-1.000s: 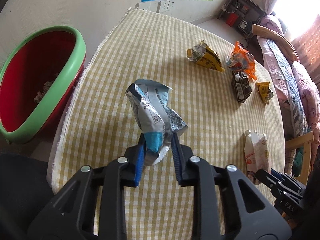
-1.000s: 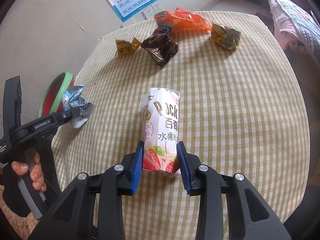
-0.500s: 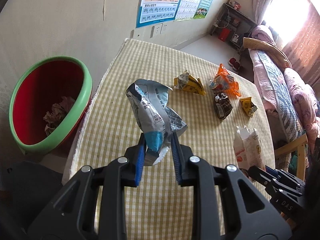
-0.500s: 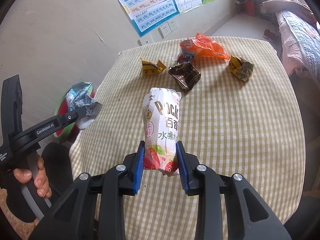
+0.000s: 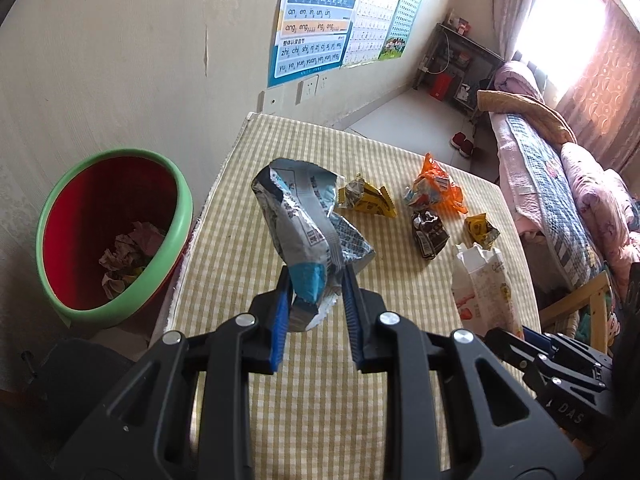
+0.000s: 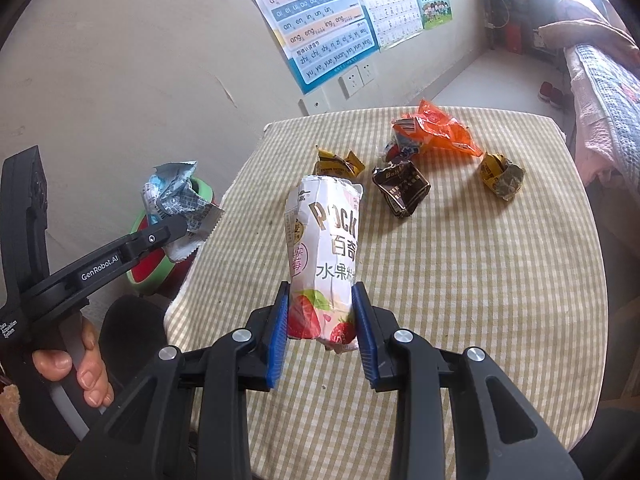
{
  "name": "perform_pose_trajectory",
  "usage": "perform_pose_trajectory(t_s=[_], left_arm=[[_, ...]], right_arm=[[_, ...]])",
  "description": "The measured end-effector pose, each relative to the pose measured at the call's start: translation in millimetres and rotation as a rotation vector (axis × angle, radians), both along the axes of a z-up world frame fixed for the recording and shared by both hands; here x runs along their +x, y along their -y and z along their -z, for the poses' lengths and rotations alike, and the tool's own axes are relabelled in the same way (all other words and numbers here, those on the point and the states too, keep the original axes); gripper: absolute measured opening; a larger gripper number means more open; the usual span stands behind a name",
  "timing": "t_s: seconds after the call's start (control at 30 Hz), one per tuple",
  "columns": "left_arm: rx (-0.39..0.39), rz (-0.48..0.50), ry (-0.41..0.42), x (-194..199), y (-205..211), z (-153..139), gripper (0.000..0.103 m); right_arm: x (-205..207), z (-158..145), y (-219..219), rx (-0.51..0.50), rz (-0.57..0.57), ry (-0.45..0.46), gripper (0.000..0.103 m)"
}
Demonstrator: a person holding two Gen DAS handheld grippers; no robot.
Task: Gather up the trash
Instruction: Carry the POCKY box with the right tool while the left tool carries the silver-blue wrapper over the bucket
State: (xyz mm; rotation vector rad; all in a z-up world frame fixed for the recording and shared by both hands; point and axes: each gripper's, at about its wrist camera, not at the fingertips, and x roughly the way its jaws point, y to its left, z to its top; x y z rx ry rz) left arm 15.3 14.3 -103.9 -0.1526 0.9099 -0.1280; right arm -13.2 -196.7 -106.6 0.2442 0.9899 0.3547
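My left gripper (image 5: pixel 316 296) is shut on a crumpled silver-and-blue wrapper (image 5: pixel 308 220), held in the air above the checked tablecloth (image 5: pixel 320 380). My right gripper (image 6: pixel 322 320) is shut on a white strawberry snack box (image 6: pixel 326 256), also lifted off the cloth. The box (image 5: pixel 482 284) shows at the right of the left wrist view, the wrapper (image 6: pixel 176 200) at the left of the right wrist view. A red bin with a green rim (image 5: pixel 116 232) stands on the floor left of the table, crumpled paper inside.
On the far part of the table lie a yellow wrapper (image 5: pixel 366 200), an orange wrapper (image 5: pixel 436 190), a dark brown wrapper (image 5: pixel 430 234) and a small yellow wrapper (image 5: pixel 482 232). A bed (image 5: pixel 560 184) runs along the right. A hand (image 6: pixel 76 368) grips the left tool.
Both grippers have risen with their loads, so the table and bin look farther off. The wall posters have come into view. Neither grip has changed.
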Motion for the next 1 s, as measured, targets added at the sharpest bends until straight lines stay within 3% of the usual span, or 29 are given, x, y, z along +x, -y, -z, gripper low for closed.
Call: perform_pose_trajectory(t_s=[1.0], left_arm=[[-0.009,-0.074,0.015,1,-28,-5,0.024]], right_arm=[[11,-7,-35,0.002,-0.084,-0.001,0.031]])
